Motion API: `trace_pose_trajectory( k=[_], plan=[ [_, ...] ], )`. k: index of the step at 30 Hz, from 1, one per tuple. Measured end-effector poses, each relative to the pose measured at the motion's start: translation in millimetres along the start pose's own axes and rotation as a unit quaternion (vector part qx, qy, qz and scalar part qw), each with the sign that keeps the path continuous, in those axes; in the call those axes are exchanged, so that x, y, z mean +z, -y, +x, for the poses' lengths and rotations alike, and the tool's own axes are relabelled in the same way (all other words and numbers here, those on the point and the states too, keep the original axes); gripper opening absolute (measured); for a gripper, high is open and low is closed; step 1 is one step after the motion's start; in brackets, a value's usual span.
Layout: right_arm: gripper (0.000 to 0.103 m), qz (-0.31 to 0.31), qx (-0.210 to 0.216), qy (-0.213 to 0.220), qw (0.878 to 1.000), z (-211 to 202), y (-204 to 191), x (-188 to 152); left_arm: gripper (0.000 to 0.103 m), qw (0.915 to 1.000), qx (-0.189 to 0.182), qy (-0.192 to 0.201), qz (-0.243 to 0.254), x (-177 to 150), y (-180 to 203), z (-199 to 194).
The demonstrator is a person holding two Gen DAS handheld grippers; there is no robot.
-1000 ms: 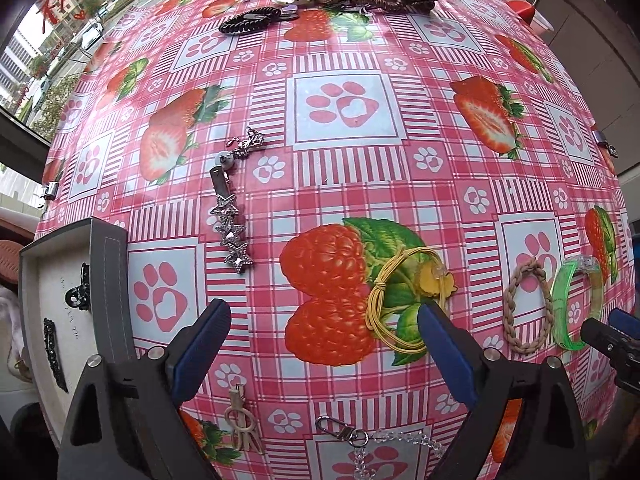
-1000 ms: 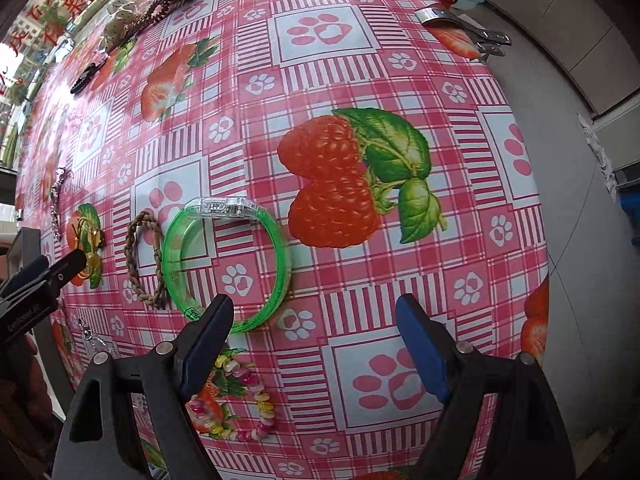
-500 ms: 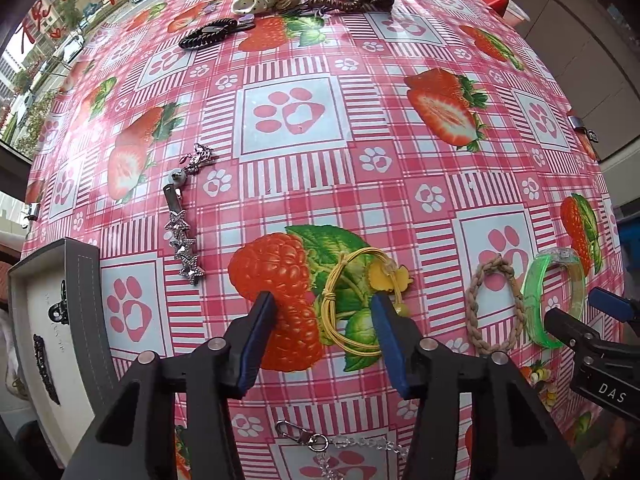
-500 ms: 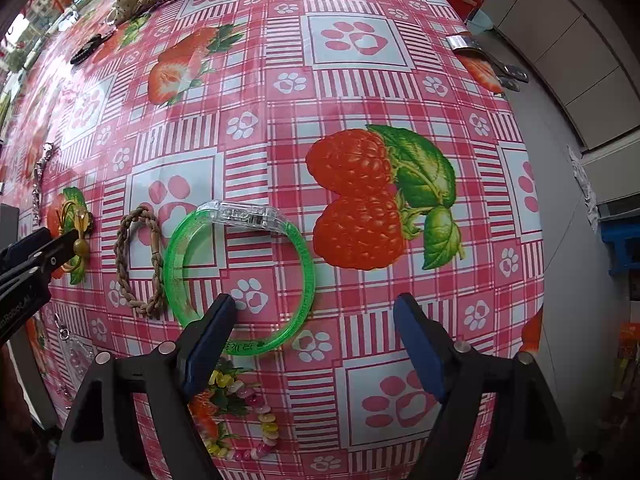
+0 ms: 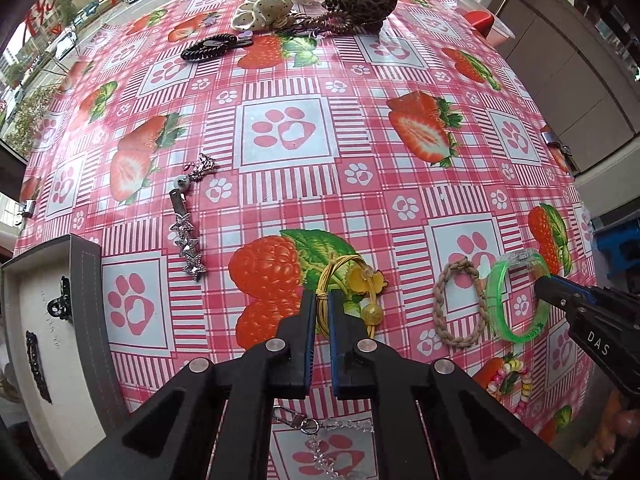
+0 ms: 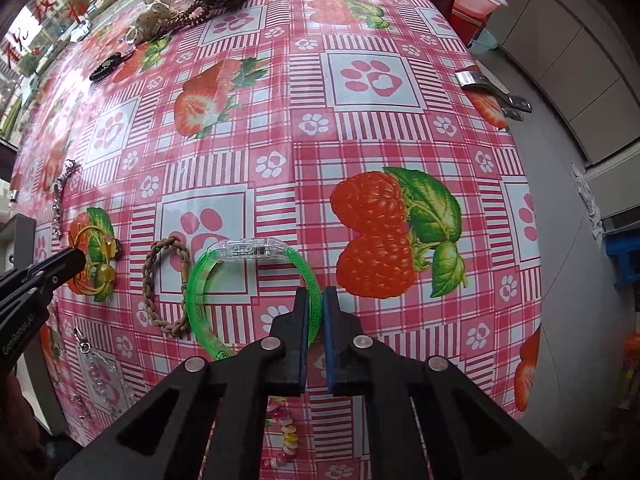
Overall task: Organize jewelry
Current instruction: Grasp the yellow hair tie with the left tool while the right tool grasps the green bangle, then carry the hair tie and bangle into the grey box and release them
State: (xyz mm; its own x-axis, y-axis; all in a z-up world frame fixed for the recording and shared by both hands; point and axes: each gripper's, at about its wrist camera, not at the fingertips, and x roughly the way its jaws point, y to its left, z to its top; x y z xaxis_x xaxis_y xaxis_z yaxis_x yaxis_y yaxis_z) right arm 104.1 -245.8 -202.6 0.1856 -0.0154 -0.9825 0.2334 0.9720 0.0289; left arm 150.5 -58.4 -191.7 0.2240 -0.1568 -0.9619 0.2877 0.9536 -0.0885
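both grippers are clamped on jewelry lying on the counter (image 5: 288, 184), which is covered with a pink checked oilcloth printed with strawberries and paw prints. the left gripper (image 5: 320, 312) has its fingers drawn narrow on the strands of the yellow wire-cord bracelet with amber beads and a yellow flower charm (image 5: 352, 284); the cords sit pinched between the blue pads. the right gripper (image 6: 315, 312) holds the rim of the translucent green plastic bangle with a clear clasp block (image 6: 248, 276), fingers nearly together with the thin band between them. both pieces look to be on or barely off the cloth.

the open grey jewelry box with a pale lining (image 5: 48, 320) stands at the counter's left edge, holding a small black claw clip (image 5: 60, 302) and a dark barrette (image 5: 38, 360).

risks from here, as i judge them: the yellow bracelet is gripped by only part of its loose strands, so on lifting, the beads and charm could swing or the cords could slide out of the pads. the green bangle is smooth and hard, held at one narrow spot; it may pivot or slip free when carried. the braided beige cord loop (image 5: 458, 300) lies just beside the bangle and could be dragged along. both grippers heading to the same box could collide.
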Motion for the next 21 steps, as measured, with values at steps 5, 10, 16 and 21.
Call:
trace_pose_trajectory(
  k=[5, 10, 16, 21],
  plan=[
    [0.007, 0.012, 0.023, 0.010, 1.000, -12, 7, 9, 0.012, 0.9998, -0.012, 0.010, -0.014, 2, -15, -12],
    [0.007, 0.017, 0.035, 0.017, 0.999, -23, 7, 13, 0.012, 0.9993, -0.017, 0.020, -0.026, 1, -27, -25],
    [0.007, 0.011, 0.050, 0.023, 0.998, -30, -8, 13, 0.012, 0.9985, -0.012, 0.034, -0.042, -8, -47, -43],
    [0.007, -0.014, 0.068, 0.029, 0.997, -30, -36, 15, 0.012, 0.9968, -0.006, 0.047, -0.064, -18, -73, -62]
  ],
)
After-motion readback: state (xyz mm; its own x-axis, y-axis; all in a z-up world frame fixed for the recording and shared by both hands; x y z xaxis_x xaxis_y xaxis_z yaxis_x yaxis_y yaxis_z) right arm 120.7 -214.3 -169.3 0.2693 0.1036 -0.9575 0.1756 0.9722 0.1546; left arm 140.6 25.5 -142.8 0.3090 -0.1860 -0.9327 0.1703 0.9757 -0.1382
